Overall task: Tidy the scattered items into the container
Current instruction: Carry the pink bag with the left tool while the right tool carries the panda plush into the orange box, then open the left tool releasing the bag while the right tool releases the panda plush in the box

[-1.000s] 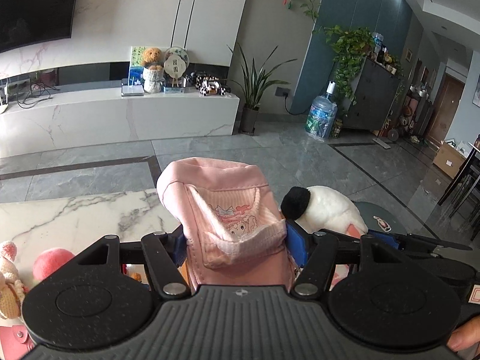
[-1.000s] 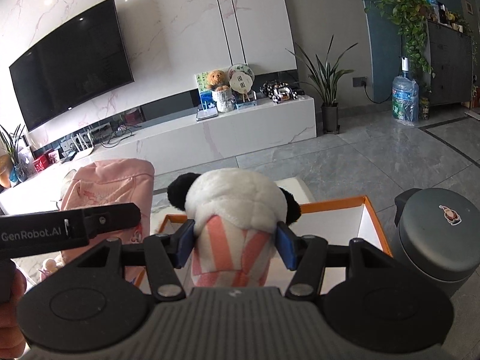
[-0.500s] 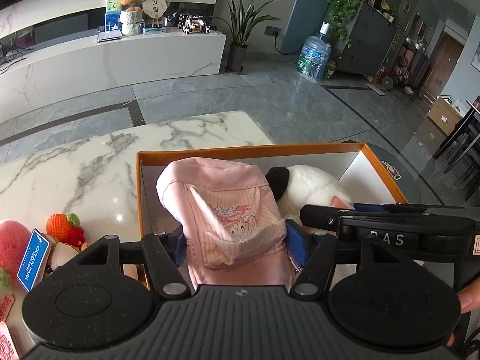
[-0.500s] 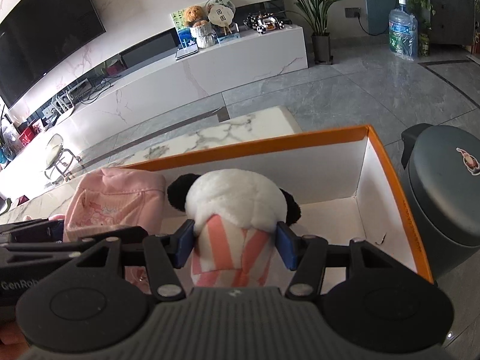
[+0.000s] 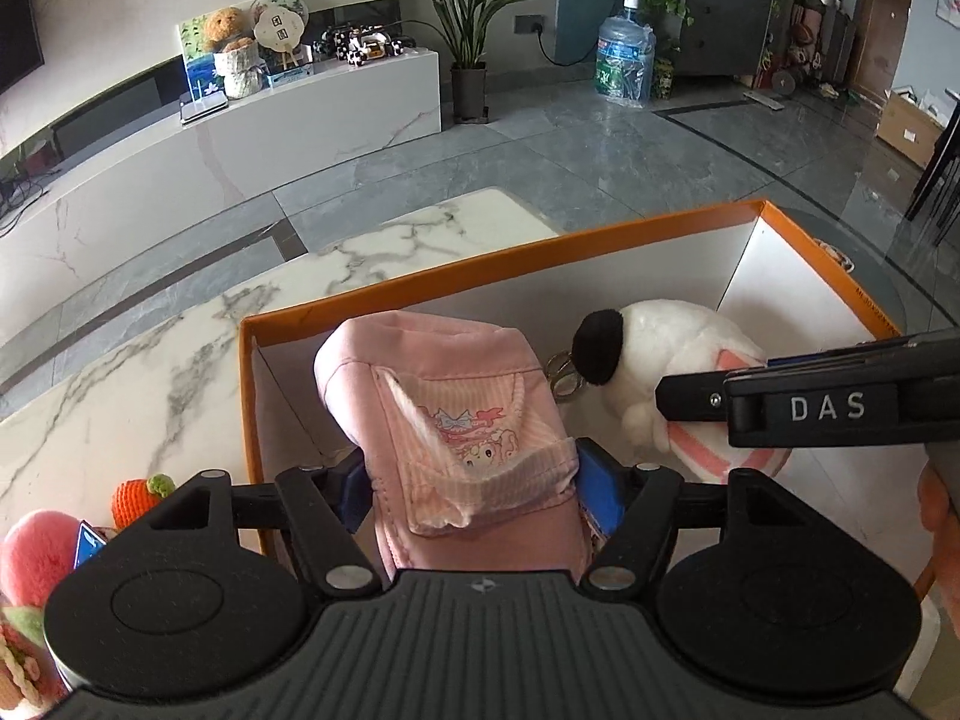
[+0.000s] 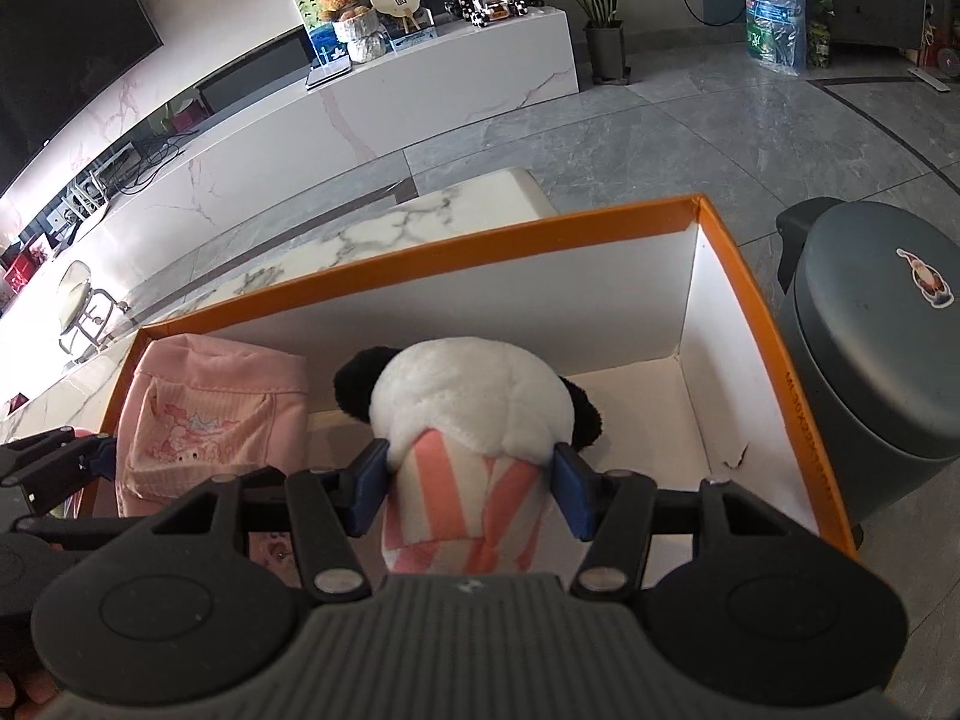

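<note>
My left gripper (image 5: 471, 483) is shut on a pink fabric pouch (image 5: 444, 396) with a cartoon print, held inside the left part of the orange box (image 5: 498, 249) with white inner walls. My right gripper (image 6: 471, 480) is shut on a white panda plush (image 6: 474, 402) with black ears and a pink-striped outfit, held inside the same box (image 6: 420, 255). The panda (image 5: 666, 354) shows to the right in the left wrist view, behind the right gripper's black arm (image 5: 810, 405). The pouch (image 6: 210, 402) shows at the left in the right wrist view.
The box stands on a white marble table (image 5: 150, 360). A crocheted orange toy (image 5: 138, 495) and a pink plush (image 5: 36, 552) lie left of the box. A grey lidded bin (image 6: 876, 336) stands right of the box.
Both grippers have tilted down and moved forward over the box, lowering the pouch and the panda into it. Both stay shut on their items.
</note>
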Motion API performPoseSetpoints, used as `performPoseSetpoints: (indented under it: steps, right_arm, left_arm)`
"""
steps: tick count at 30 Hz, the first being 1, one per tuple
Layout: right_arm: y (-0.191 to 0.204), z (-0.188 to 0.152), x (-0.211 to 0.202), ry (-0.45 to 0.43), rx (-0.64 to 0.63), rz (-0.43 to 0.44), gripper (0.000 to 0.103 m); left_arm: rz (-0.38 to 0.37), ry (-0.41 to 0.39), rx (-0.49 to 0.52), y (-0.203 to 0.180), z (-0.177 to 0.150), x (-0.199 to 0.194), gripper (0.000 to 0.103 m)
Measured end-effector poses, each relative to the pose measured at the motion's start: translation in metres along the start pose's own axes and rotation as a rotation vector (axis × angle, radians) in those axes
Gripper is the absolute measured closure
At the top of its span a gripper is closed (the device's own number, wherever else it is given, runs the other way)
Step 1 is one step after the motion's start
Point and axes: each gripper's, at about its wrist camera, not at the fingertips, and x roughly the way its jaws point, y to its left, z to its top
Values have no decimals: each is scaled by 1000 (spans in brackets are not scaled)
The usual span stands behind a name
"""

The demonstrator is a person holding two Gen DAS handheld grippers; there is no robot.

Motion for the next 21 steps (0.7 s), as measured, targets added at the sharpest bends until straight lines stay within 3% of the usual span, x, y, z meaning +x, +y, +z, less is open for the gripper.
performPoseSetpoints:
  steps: [4,9,21]
  right_arm:
    - [-2,0,-2,-9,15,19,43]
    - [-1,-2,-3,-6,17,38,42]
    - [-6,-1,-2,-8,48,47,42]
  left_arm:
    - [35,60,72,-12,5,9,21]
    - [81,109,87,-19,9,17,21]
    - [136,65,172,-31,0,7,14]
